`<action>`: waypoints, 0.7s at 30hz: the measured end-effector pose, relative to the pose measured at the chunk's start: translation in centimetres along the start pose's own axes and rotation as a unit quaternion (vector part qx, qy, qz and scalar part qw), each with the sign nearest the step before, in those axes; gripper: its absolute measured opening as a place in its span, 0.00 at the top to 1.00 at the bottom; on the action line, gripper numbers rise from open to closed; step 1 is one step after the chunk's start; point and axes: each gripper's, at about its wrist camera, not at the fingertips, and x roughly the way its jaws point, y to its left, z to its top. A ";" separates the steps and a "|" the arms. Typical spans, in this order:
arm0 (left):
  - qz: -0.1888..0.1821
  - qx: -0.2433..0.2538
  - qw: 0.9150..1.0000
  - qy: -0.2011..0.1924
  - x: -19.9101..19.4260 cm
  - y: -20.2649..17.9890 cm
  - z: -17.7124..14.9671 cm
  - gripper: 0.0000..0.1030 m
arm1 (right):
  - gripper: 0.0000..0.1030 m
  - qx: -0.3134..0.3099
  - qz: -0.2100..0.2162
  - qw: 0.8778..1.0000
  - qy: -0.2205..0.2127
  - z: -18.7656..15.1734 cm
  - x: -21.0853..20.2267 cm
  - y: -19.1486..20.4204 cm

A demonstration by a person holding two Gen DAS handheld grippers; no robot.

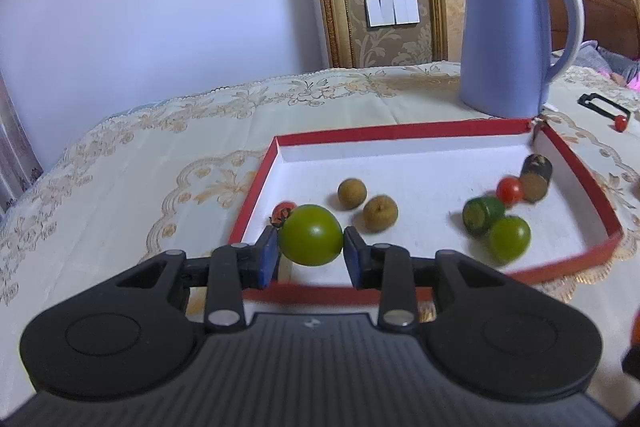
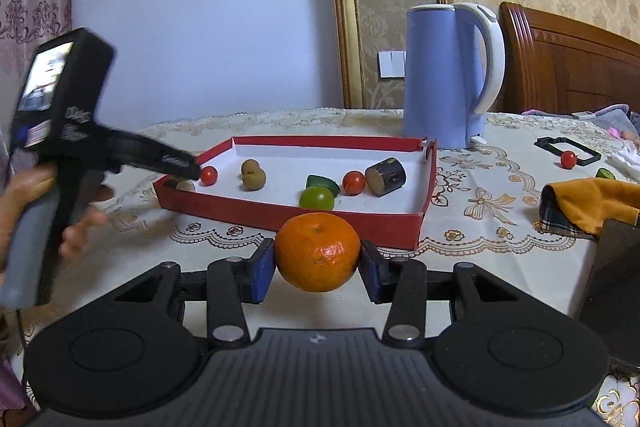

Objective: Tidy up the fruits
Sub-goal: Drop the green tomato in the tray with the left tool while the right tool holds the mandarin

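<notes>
Two tools each held one fruit at this moment.

From the left wrist camera, the left gripper (image 1: 310, 253) was squeezed on a green fruit (image 1: 311, 234), with a blue pad on each side of it. The fruit hung just above the near edge of the red tray (image 1: 400, 131). Inside the tray lay two brown longans (image 1: 352, 193) near the middle. At about three o'clock from them were a cherry tomato (image 1: 509, 189), a cucumber piece (image 1: 482, 214), another green fruit (image 1: 509, 239) and a dark stub (image 1: 536, 177). A blue kettle (image 1: 508, 39) stood at about one o'clock behind the tray.

From the right wrist camera, the right gripper (image 2: 317, 263) was pinched on an orange (image 2: 318, 251), and the pads touched both its sides. The orange was in front of the tray, not in it yet. At nine o'clock a hand (image 2: 24, 199) held the other tool, with its tip over the tray's left end. Another tomato (image 2: 568, 159) sat on the tablecloth (image 2: 500, 239) at two o'clock, well apart from the tray.

To do this step well, I think each fruit should go over a bare white spot, come down low, and only then be let go. Round fruit rolls easily, so a high drop could knock the others about.
</notes>
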 end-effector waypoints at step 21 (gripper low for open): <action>0.014 0.029 0.999 0.009 4.1 -3.2 2.2 0.63 | 0.58 0.019 0.010 1.000 -0.005 -0.3 -0.1 -1.0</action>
